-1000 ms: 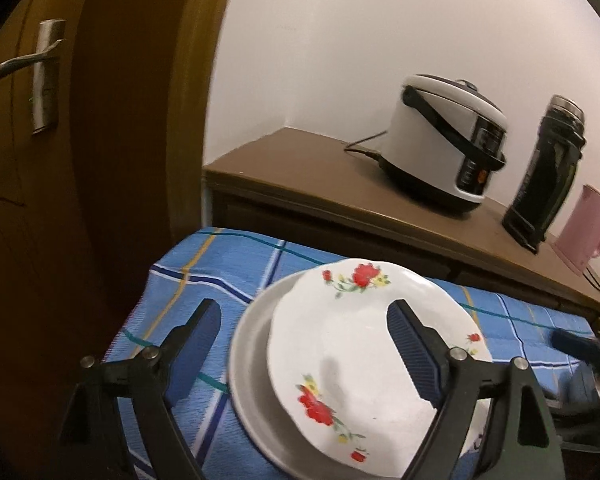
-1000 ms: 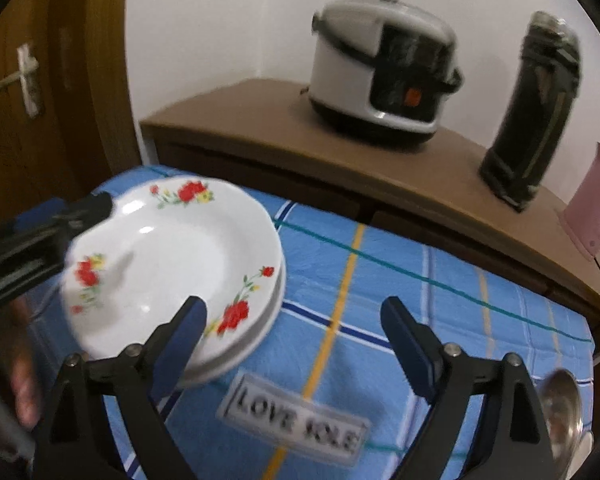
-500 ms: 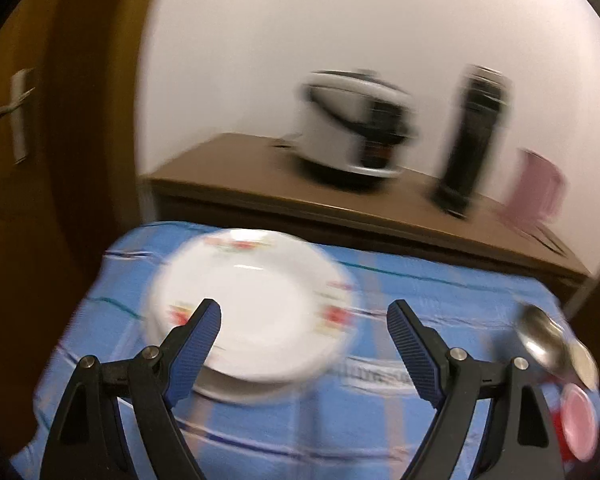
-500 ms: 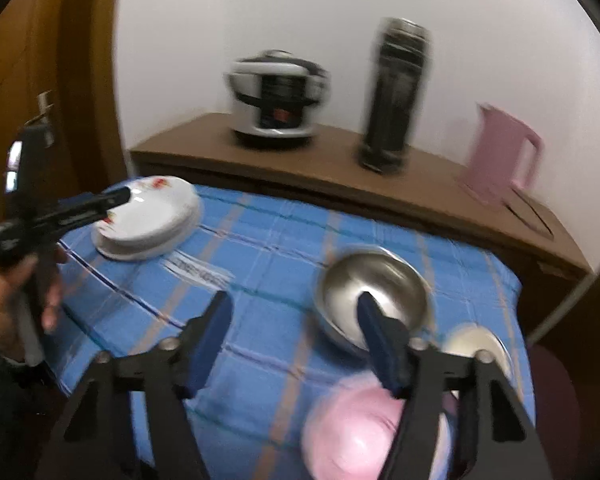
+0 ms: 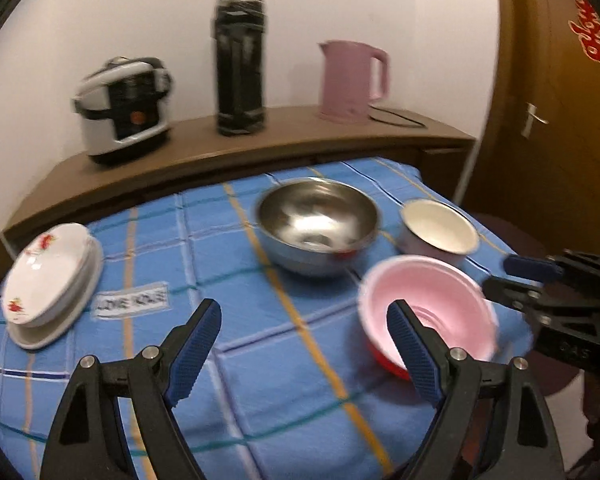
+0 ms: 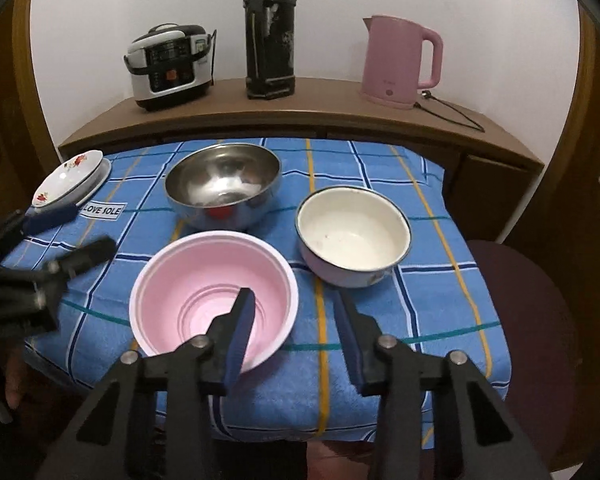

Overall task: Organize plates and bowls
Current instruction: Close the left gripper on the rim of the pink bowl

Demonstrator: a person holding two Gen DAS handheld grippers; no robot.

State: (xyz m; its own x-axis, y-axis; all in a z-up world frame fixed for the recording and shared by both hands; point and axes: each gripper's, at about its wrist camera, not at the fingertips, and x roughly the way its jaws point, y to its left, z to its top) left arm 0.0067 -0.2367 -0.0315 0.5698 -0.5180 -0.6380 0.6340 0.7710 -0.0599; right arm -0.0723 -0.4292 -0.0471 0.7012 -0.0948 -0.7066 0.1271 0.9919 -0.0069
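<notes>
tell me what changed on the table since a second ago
Both grippers swung away from the stacked plates toward the bowls. The right gripper is closing around the near rim of the pink bowl, one finger inside and one outside, with no firm grip visible yet. The left gripper is open and holds nothing. The plates, steel bowl and white enamel bowl stayed put.
</notes>
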